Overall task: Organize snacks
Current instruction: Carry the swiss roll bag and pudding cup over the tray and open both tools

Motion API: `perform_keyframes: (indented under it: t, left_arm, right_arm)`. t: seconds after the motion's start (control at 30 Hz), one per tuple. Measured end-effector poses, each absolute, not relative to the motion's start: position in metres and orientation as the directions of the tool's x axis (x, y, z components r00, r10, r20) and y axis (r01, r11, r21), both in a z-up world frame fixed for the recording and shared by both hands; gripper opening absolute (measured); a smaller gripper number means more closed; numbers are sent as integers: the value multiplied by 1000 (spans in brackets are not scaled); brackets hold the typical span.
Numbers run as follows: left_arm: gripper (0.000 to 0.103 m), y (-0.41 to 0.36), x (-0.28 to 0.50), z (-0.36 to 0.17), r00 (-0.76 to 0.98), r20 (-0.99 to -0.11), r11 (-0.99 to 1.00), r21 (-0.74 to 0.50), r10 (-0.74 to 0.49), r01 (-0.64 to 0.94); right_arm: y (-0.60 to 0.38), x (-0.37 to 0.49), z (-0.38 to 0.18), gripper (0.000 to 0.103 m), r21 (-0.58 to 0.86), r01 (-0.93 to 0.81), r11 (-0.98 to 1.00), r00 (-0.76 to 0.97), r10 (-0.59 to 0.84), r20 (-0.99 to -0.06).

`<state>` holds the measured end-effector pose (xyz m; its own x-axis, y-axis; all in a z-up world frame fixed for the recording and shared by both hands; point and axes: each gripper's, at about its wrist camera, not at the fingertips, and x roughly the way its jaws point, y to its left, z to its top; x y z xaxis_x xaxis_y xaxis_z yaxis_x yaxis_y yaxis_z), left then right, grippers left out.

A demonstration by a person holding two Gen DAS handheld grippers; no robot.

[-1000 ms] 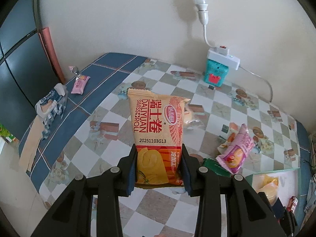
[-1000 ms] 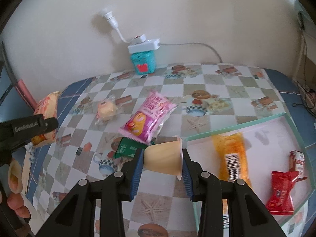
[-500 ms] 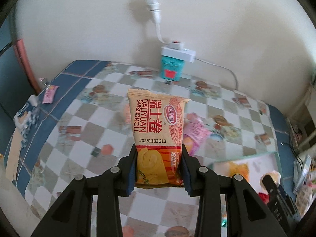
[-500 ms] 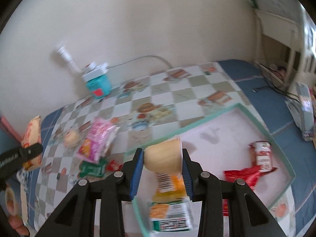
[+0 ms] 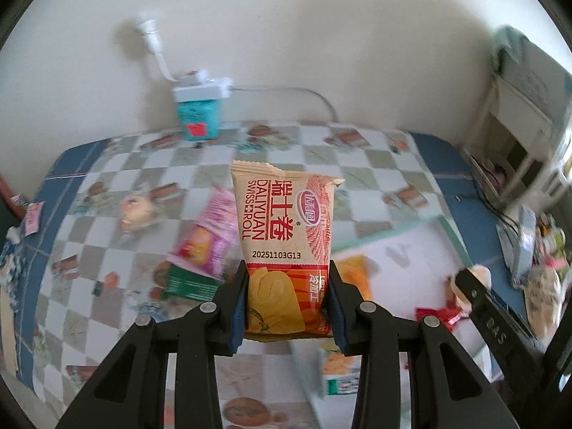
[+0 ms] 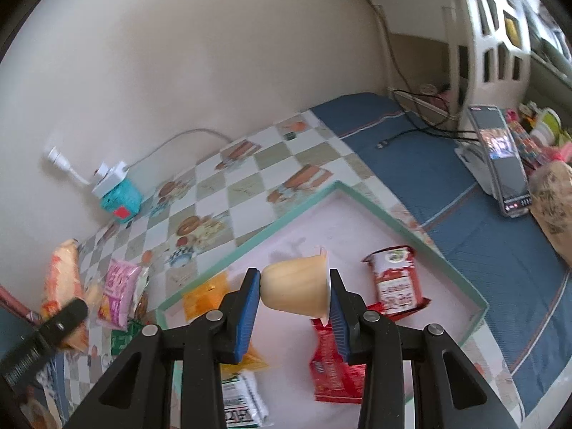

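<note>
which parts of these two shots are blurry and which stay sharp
Left wrist view: the Swiss roll packet clamped in the left gripper is crisp, its print readable, while the checkered tablecloth and pink snack bag behind smear. Right wrist view: the jelly cup in the right gripper is sharp, the tray rim mostly clear; the edges bend from fisheye distortion.

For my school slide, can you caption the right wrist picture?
Right gripper holds a yellow jelly cup sideways above the green-rimmed tray of snacks.
</note>
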<state>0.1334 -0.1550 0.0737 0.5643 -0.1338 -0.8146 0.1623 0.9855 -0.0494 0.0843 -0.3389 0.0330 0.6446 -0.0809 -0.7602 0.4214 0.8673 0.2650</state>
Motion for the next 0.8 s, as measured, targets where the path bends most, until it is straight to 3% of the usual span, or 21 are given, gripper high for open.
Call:
perform_keyframes:
  t: [0.33,0.8]
  left_arm:
    - [40,-211,127,49,498,-844,953,-51,-201,297]
    - [40,-239,132,23,454,-860,930,-64,-235,362]
  right_arm:
    - [-364,79,23,40,284,473,834,630,-95,-771]
    - [-378,80,8,40,289,507,812,604,-96,-791]
